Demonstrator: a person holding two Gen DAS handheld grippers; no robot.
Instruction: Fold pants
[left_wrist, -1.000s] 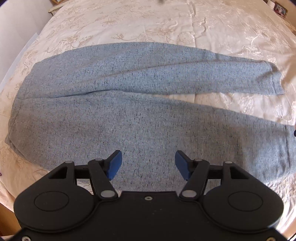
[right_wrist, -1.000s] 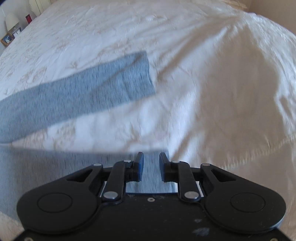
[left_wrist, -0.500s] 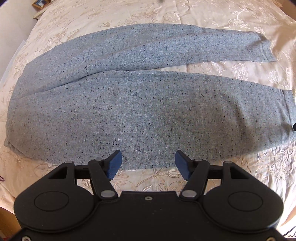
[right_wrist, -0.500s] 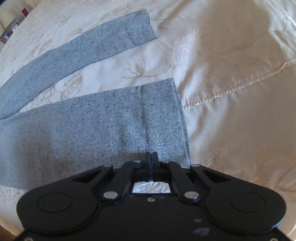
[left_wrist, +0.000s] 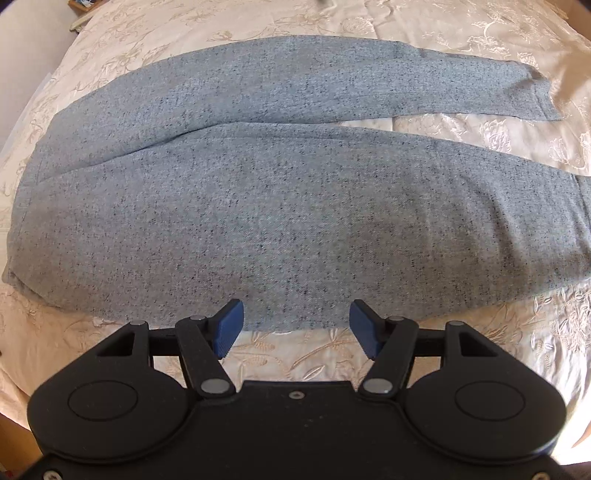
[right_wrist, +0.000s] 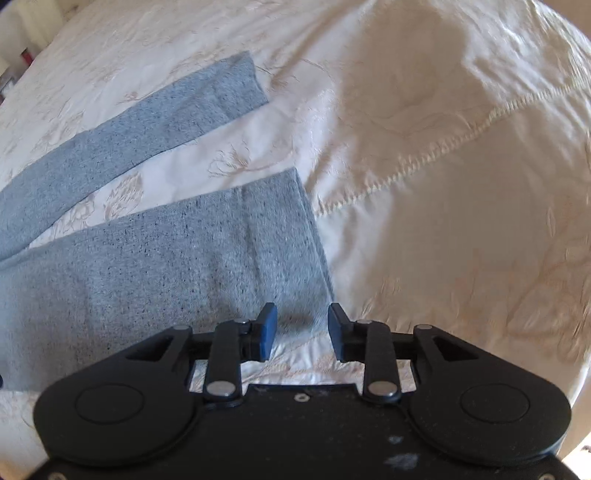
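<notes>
We are seeing the right hand-held gripper (right_wrist: 298, 326), clamped together half a second ago, now spreading apart over the near cuff of the grey pants (left_wrist: 280, 206) lying flat on the bed (right_wrist: 443, 184). The left hand-held gripper (left_wrist: 295, 326) is staying wide apart at their near edge.

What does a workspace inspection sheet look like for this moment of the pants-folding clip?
Surface: cream embroidered bedspread, lightly wrinkled.
Job's things: grey speckled knit pants lying flat, both legs spread apart, not yet folded.
Clutter: nothing seen on the bed.
Grippers: left hand-held gripper open at the near edge of the pants; right hand-held gripper open at the near leg's cuff, holding nothing.
Cables: nothing seen.
Surroundings: small framed object beyond the bed's far corner; details unclear.
</notes>
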